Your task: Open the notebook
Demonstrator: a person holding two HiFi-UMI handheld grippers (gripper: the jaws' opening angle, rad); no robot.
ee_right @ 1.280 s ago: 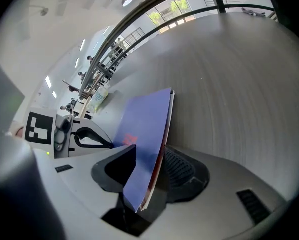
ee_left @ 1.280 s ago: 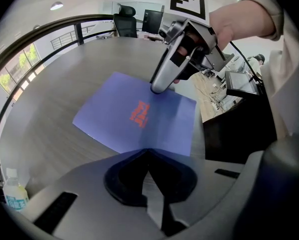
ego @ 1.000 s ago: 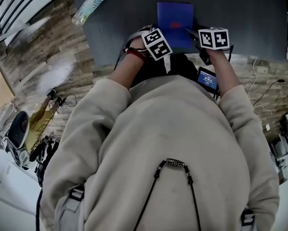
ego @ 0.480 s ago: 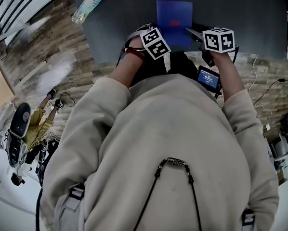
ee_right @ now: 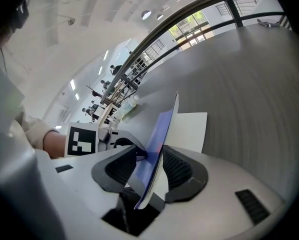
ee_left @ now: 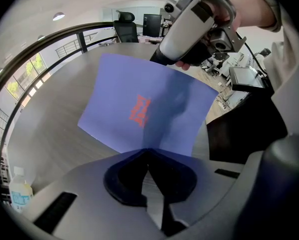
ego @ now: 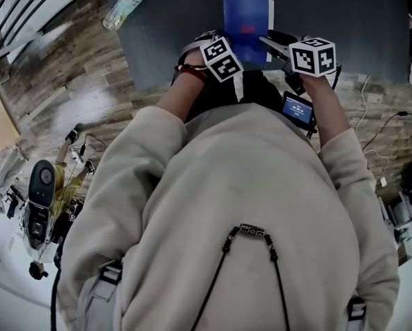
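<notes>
A blue notebook (ego: 245, 25) with a red mark lies on the dark grey table (ego: 344, 12). My right gripper (ee_right: 157, 151) is shut on the free edge of the blue cover (ee_right: 162, 129), which stands lifted off the white page (ee_right: 190, 130). In the head view that gripper (ego: 266, 42) sits at the notebook's near right side, where a strip of white page (ego: 271, 16) shows. My left gripper (ee_left: 148, 154) is shut, its tips at the near edge of the notebook (ee_left: 139, 109). I cannot tell whether it pinches the notebook. The head view places it (ego: 223, 47) at the near left.
A plastic bottle (ego: 127, 4) lies at the table's far left corner, also in the left gripper view (ee_left: 19, 191). A small lit screen (ego: 297, 107) rides on the right gripper. Wooden floor, cables and equipment (ego: 40, 198) surround the table.
The right gripper has lifted the cover's right edge, so a white page strip now shows. The left gripper has stayed almost still at the near left edge.
</notes>
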